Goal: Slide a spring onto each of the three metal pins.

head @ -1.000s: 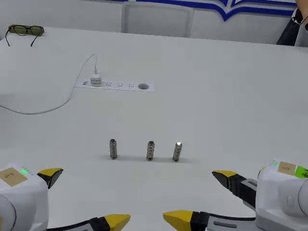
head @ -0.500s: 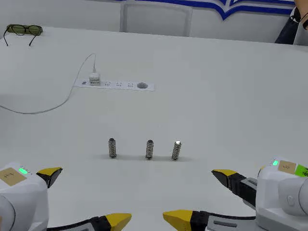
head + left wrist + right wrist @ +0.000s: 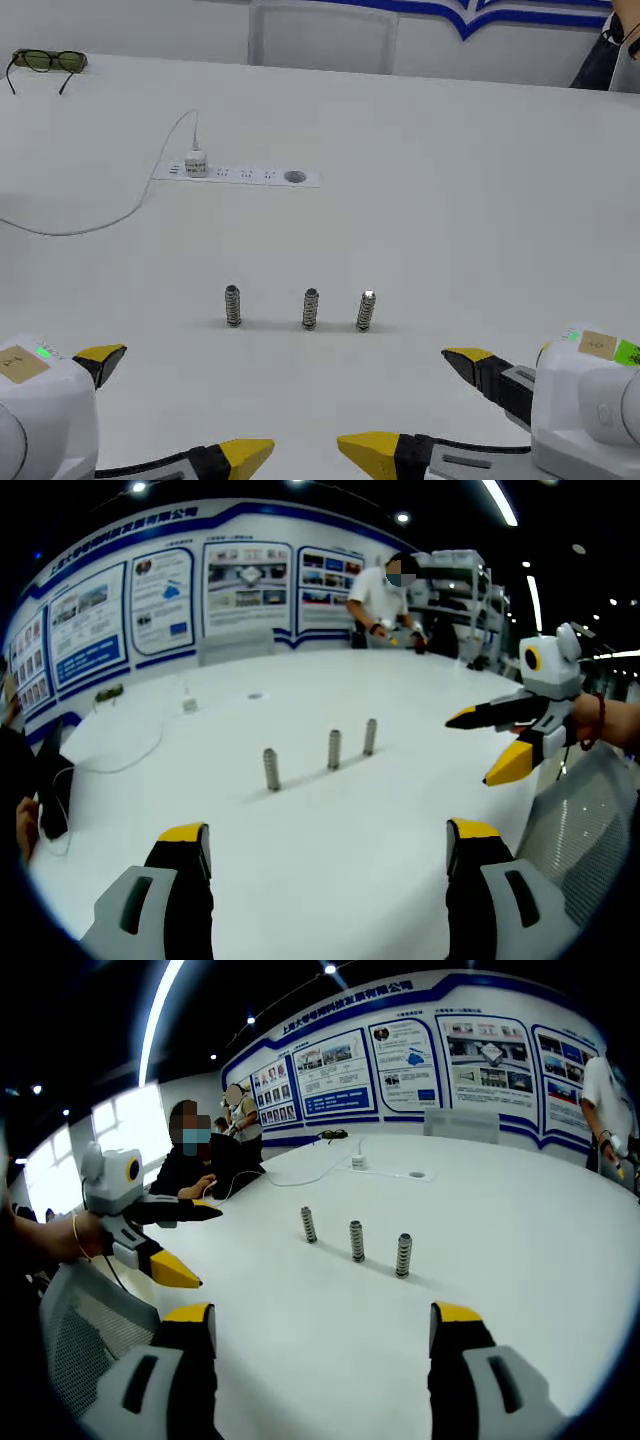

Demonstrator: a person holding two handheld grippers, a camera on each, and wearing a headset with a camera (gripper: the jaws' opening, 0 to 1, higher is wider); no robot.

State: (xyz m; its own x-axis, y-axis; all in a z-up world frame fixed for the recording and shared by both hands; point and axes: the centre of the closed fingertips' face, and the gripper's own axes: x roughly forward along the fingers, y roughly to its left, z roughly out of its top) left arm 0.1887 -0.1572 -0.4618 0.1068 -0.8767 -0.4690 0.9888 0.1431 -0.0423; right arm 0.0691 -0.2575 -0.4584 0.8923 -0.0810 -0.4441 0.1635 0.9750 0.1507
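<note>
Pins unmoved, power strip well beyond

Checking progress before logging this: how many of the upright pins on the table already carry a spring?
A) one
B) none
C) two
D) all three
D: the three pins stand in a row on the table, each wrapped in coils along its length.

I worked at a wide white table — a pale chair stood at its far edge. Blue-framed posters lined the wall behind; strip lights shone overhead.
</note>
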